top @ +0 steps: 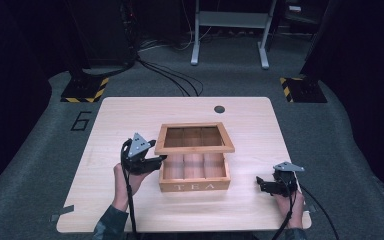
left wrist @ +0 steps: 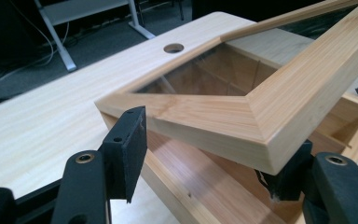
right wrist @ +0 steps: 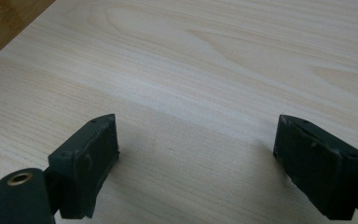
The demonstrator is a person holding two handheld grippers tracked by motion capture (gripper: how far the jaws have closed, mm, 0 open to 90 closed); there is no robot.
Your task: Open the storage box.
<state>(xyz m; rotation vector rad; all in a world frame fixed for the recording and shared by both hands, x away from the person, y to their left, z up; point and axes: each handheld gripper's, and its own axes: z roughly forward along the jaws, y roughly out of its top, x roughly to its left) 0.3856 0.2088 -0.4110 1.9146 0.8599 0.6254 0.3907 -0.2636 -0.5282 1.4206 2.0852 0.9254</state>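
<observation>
A wooden tea box (top: 195, 186) with "TEA" on its front wall stands mid-table, its compartments bare. Its glass-paned lid (top: 194, 149) is tilted up at the front, hinged at the back. My left gripper (top: 159, 160) is at the lid's front-left corner. In the left gripper view the lid's frame (left wrist: 242, 116) sits between my jaws (left wrist: 207, 158), held above the box wall (left wrist: 200, 186). My right gripper (top: 261, 184) rests low over the table to the right of the box, and stands open (right wrist: 196, 158) with only bare wood between the pads.
The light wooden table (top: 130, 115) has a round cable hole (top: 219, 109) behind the box. Beyond the table are carpet, cables, black stands with hazard-striped bases (top: 85, 90) and a grey desk frame (top: 230, 20).
</observation>
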